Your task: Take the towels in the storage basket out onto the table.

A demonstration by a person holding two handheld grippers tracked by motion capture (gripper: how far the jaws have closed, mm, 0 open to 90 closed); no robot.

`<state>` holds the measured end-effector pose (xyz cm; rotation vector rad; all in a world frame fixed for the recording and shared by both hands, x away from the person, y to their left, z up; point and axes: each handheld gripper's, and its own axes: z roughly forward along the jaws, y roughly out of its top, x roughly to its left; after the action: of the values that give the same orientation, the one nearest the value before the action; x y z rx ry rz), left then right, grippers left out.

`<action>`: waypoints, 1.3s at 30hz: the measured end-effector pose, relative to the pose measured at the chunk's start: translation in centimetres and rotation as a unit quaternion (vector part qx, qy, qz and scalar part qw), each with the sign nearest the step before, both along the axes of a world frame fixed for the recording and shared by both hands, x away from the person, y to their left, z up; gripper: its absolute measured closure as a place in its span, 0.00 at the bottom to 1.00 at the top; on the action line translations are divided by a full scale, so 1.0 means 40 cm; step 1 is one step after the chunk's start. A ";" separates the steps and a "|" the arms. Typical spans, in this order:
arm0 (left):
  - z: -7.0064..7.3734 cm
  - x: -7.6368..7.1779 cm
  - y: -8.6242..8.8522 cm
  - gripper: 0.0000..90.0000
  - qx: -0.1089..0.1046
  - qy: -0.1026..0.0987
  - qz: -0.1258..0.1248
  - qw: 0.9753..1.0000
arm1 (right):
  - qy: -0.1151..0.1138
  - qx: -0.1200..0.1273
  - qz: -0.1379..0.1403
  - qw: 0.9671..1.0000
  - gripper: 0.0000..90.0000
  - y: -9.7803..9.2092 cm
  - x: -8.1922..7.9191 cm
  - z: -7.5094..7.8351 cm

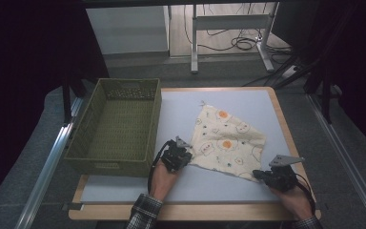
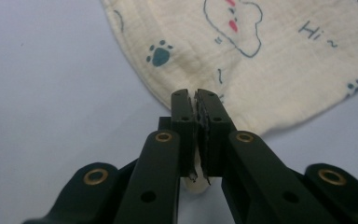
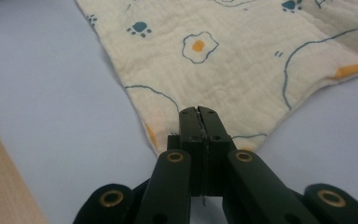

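Observation:
A cream cloth (image 1: 228, 140) printed with fried eggs, clouds and paw marks lies spread on the pale mat, right of centre. My left gripper (image 1: 187, 155) is shut on the cloth's near-left corner; in the left gripper view the cloth (image 2: 261, 60) passes between the closed jaws of that gripper (image 2: 197, 100) and pokes out below them. My right gripper (image 1: 258, 174) is shut on the near-right corner; in the right gripper view the cloth (image 3: 223, 60) runs away from the closed jaws of that gripper (image 3: 199, 113).
An olive woven basket (image 1: 83, 143) stands on the left of the table, empty inside. The pale mat (image 1: 181, 107) covers a wooden table (image 1: 286, 124) with a rim on the right. Desk legs and cables lie on the floor beyond.

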<state>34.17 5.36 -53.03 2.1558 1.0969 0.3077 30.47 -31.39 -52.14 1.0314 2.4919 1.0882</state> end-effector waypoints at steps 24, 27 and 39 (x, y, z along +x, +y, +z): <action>0.033 -0.183 0.068 0.41 -0.060 -0.018 -0.010 0.998 | -0.002 0.032 0.021 0.999 0.83 -0.037 -0.077 0.067; 0.042 -0.137 0.037 0.32 -0.062 -0.046 -0.013 0.997 | -0.011 0.025 -0.001 1.000 0.78 -0.044 -0.018 0.085; -0.024 -0.038 -0.001 0.12 -0.016 -0.062 0.010 0.998 | -0.050 -0.003 -0.044 0.998 0.55 0.009 0.238 0.105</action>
<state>32.64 5.32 -53.97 2.0694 1.0473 0.4257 39.98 -31.02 -47.93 1.0479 2.3472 1.0795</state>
